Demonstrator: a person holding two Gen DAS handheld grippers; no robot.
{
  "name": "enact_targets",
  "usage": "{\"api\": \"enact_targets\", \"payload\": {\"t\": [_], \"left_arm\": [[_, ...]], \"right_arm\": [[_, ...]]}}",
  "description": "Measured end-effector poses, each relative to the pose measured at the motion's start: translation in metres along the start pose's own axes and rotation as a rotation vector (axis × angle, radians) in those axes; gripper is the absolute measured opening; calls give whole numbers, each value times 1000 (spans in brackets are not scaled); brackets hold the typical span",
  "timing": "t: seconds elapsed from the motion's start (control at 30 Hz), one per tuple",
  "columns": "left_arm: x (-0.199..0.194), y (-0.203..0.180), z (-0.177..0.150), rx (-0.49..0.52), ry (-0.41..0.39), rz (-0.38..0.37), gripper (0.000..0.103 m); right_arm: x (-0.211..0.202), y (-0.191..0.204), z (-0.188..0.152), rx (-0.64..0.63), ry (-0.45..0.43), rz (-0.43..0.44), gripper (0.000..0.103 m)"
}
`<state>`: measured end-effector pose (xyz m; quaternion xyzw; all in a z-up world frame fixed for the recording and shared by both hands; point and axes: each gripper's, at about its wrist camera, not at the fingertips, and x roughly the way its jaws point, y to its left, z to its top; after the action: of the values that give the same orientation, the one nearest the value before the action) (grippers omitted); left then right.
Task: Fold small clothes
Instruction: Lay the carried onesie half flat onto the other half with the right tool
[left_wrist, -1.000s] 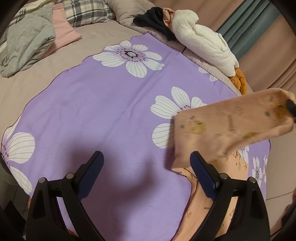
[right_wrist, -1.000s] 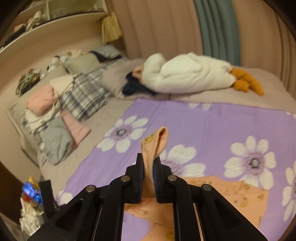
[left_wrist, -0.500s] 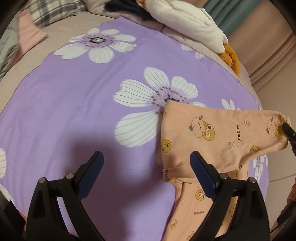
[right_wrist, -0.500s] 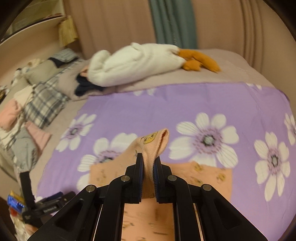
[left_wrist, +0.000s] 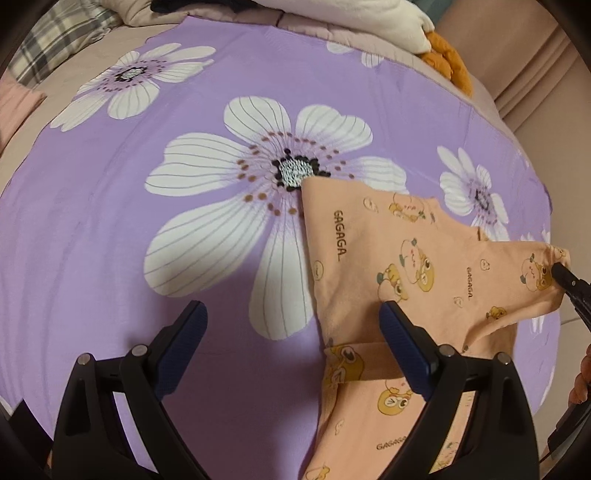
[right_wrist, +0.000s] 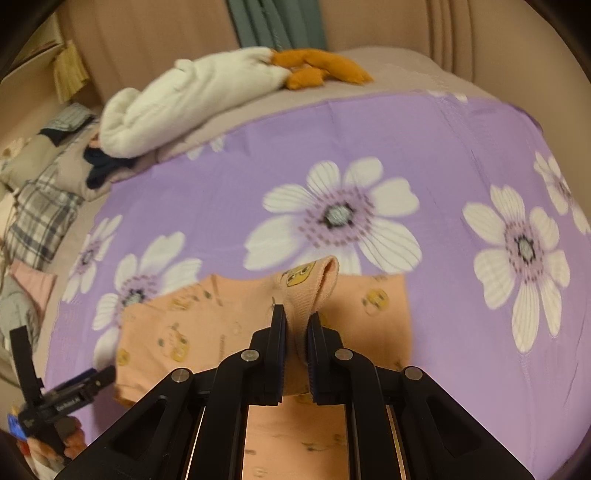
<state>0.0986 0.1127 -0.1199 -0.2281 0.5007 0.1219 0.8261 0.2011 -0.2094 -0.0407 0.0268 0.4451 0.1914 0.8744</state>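
Since a second ago the right gripper (right_wrist: 296, 341) has carried the sleeve cuff of the peach cotton baby garment printed with cartoon faces (left_wrist: 424, 258) across its own body, and the lifted fabric has sunk from hanging in the air to lying almost flat on the purple bedsheet with large white flowers (left_wrist: 110, 221). Its fingers (right_wrist: 277, 332) are clamped on the cuff, which loops up between them, so the sleeve is drawn taut enough to lay over without bunching. The left gripper (left_wrist: 291, 334) hovers low over the sheet at the garment's left edge, its blue-padded fingers (left_wrist: 188, 328) spread wide and gripping nothing; the right-hand one overlaps the fabric, probably ready to pin or smooth the fold. The garment lies in the middle of the bed, its upper corner touching a flower's centre. A white plush goose with orange feet (right_wrist: 207, 96) rests well apart near the pillows.
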Motion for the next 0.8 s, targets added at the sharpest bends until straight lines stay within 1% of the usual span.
{"api": "enact_targets", "payload": {"t": [0.13, 0.23, 0.4, 0.53, 0.67, 0.8], "left_arm": [[14, -4, -2, 28, 15, 42, 94], [24, -4, -3, 39, 26, 62, 95], [31, -5, -3, 69, 17, 82, 100], [33, -6, -2, 75, 13, 90, 101], [35, -6, -2, 82, 6, 91, 103], [35, -6, -2, 88, 7, 89, 103]], "right_arm": [[10, -22, -2, 50, 34, -16, 11], [17, -35, -3, 72, 54, -45, 11], [32, -56, -10, 119, 102, -55, 11], [44, -65, -17, 139, 132, -72, 11], [49, -71, -22, 139, 130, -128, 11], [48, -75, -25, 147, 120, -124, 11]]}}
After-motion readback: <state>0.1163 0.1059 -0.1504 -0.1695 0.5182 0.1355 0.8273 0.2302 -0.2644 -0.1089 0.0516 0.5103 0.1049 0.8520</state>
